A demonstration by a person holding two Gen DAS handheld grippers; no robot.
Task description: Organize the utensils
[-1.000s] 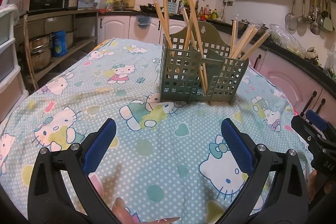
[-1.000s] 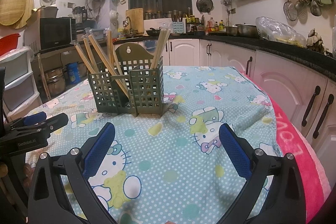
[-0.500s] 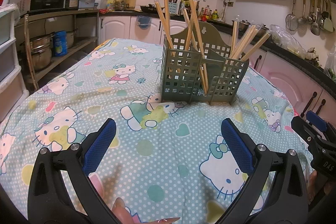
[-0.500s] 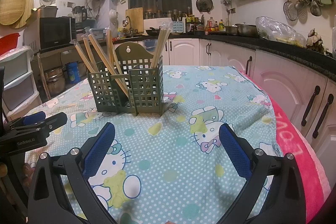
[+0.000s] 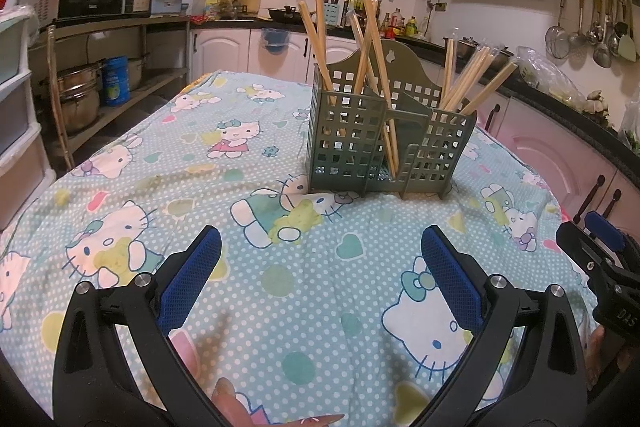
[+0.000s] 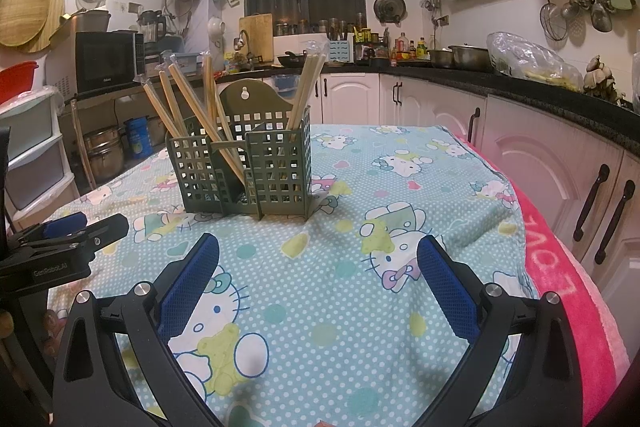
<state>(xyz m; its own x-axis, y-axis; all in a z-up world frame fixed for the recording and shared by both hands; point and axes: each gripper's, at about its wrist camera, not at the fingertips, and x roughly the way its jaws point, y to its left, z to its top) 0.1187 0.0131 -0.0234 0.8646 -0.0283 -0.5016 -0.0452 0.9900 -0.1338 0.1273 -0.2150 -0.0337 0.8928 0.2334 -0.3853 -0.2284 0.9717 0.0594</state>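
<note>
A green slotted utensil holder (image 5: 384, 143) stands upright on the table, also in the right wrist view (image 6: 244, 167). Wrapped wooden chopsticks (image 5: 372, 39) lean in its left compartment and more chopsticks (image 5: 476, 75) in its right one; they show in the right wrist view too (image 6: 192, 107). My left gripper (image 5: 320, 247) is open and empty, low over the cloth, well short of the holder. My right gripper (image 6: 318, 255) is open and empty, also short of the holder. Each gripper shows at the edge of the other's view.
The table carries a cartoon-cat tablecloth (image 5: 200, 187) with a pink towel (image 6: 560, 287) along its right edge. White cabinets (image 6: 520, 167) and a dark counter run on the right. Shelves with pots (image 5: 80, 95) and plastic drawers (image 5: 16, 147) stand on the left.
Both grippers stay open and nearly still. The holder sits slightly lower in the left wrist view than a second ago, a small camera shift.
</note>
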